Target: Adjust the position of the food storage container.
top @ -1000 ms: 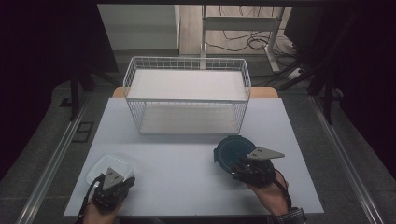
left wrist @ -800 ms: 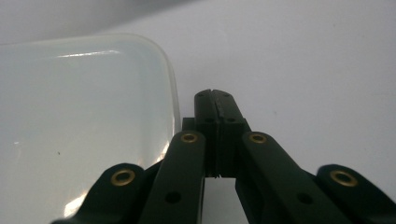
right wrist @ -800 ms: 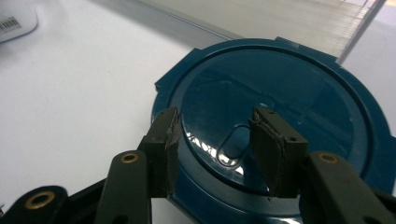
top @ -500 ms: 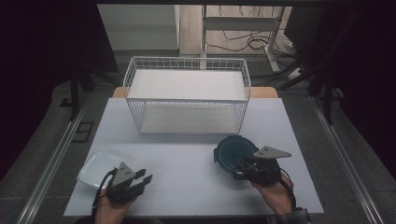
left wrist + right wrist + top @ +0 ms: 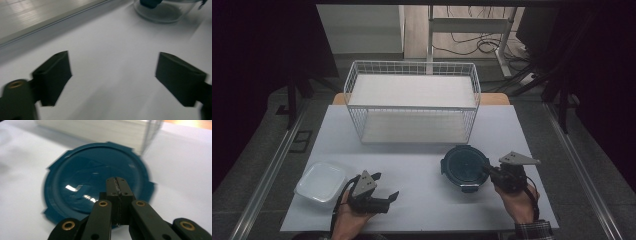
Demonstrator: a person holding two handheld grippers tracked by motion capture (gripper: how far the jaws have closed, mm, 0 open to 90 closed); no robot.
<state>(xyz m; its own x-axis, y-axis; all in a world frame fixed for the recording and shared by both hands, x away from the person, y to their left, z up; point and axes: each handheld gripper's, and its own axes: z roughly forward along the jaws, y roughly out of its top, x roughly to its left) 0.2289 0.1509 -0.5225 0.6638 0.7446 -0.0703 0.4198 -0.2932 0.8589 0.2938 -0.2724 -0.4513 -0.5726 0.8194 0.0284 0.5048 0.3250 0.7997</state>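
A round clear container with a dark teal lid [image 5: 463,165] [image 5: 95,182] stands on the white table [image 5: 422,155] at the right. My right gripper [image 5: 487,170] [image 5: 118,182] reaches over the lid's right edge. Its jaws have just been closing and now meet, with nothing showing between them. A white square container [image 5: 319,180] sits at the front left. Just right of it my left gripper [image 5: 386,185] [image 5: 113,75] points right; its jaws have just been opening and stand wide over bare table. The left gripper view has the round container [image 5: 162,11] far ahead.
A white wire basket [image 5: 412,68] with a white bottom stands at the back middle of the table. The table's front edge runs just below both hands. Dark floor, table legs and cables lie beyond the table.
My left gripper has slid right, off the white square container, and opened. My right gripper has shifted a little at the lid's right edge and shut its jaws.
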